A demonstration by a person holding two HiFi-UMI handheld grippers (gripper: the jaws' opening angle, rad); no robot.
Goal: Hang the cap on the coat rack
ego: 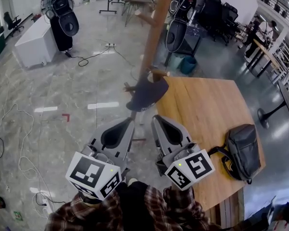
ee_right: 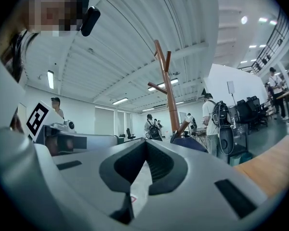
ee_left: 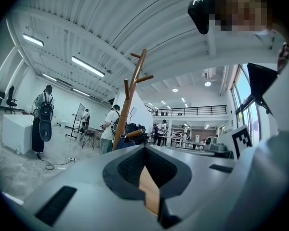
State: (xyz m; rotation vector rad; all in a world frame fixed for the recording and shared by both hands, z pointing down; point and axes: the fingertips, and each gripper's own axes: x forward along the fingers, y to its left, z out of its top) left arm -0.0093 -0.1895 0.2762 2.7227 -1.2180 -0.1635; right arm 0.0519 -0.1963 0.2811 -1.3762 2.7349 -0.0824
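Observation:
A dark blue cap (ego: 147,94) hangs on a low peg of the wooden coat rack (ego: 154,32), beside the table's corner. Both grippers sit low in the head view, close to my body and a short way back from the cap. My left gripper (ego: 130,121) is shut with nothing in it, its jaws meeting in the left gripper view (ee_left: 144,147), where the coat rack (ee_left: 130,100) rises ahead. My right gripper (ego: 156,118) is also shut and empty, its tip (ee_right: 145,142) pointing toward the rack (ee_right: 167,88) and the cap (ee_right: 189,144).
A wooden table (ego: 207,105) lies to the right with a black backpack (ego: 241,150) on it. Cables (ego: 19,129) trail over the floor on the left. A white cabinet (ego: 36,42) and a person (ego: 60,13) stand far left; a teal bin (ego: 188,64) stands behind the rack.

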